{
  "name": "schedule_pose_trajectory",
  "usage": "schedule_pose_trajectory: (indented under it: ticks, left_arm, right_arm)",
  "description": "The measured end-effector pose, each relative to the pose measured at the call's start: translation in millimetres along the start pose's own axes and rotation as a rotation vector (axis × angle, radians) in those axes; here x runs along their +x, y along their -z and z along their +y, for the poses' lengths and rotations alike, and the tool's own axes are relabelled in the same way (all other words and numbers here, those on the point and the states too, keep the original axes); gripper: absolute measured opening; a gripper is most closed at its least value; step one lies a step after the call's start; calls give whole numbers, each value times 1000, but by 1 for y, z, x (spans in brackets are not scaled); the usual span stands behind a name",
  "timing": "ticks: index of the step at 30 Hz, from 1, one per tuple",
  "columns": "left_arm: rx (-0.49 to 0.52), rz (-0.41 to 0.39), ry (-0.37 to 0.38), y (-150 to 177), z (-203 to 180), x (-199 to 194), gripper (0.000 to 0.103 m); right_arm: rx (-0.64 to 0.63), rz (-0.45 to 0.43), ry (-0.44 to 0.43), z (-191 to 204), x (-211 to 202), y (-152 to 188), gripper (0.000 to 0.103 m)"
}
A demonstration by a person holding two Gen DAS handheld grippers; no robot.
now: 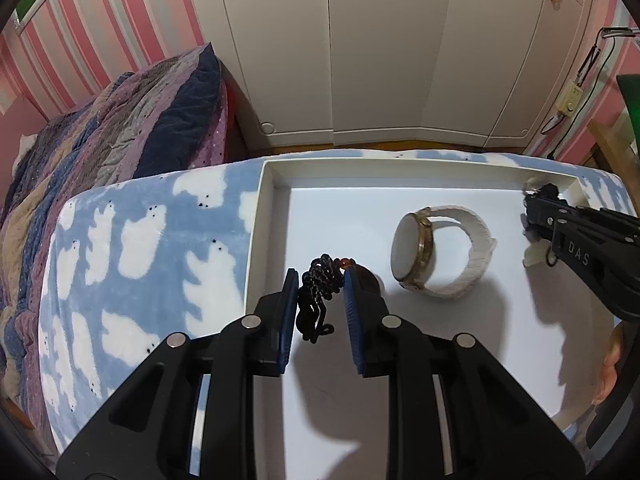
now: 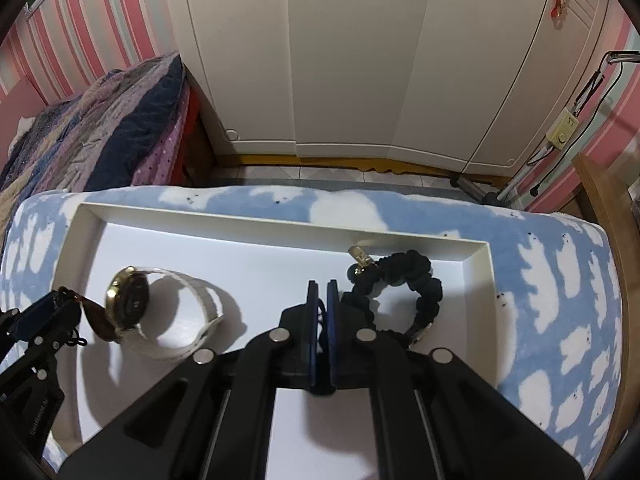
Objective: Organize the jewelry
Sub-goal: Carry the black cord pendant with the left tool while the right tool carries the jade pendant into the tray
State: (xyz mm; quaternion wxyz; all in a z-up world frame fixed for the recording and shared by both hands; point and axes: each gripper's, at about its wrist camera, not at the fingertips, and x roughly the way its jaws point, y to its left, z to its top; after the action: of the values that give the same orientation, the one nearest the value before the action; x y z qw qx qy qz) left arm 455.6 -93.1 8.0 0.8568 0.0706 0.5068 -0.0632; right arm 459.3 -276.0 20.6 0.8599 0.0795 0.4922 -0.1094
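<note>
1. Left wrist view: the left gripper (image 1: 320, 280) hangs over the near left part of a white tray (image 1: 268, 184) that lies on a blue blanket with white shapes (image 1: 140, 248). Its blue fingers (image 1: 289, 320) stand a little apart, with a black coiled cord (image 1: 316, 296) carrying an amber bead pinched between them; the cord dangles lengthwise toward the camera. A watch with a white strap (image 1: 440, 252) stands on its edge to the right, dial facing left. The right gripper (image 1: 534, 216) enters from the right; from here its fingers cannot be read.

2. Right wrist view: the right gripper (image 2: 322, 292) has its fingers closed flat together on a thin black loop of a black scrunchie (image 2: 404, 288) with a gold tag, which curves away to the right inside the tray's far right corner. Only this view shows the scrunchie whole.
</note>
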Motion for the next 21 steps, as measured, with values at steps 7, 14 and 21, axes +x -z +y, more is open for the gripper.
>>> schedule_pose_trajectory:
  ticks: [7,14,21]
  left_arm:
    - [-12,30,-3,-8,0,18,22]
    - [-5,53,-5,-9,1,20,23]
    - [11,-22,5,-5,-2,-21,66]
  right_arm:
    - [8,39,-13,0,18,3,6]
    - [28,64,-43,-6,15,4,11]
    - [81,-8,-88,-27,-31,6,58]
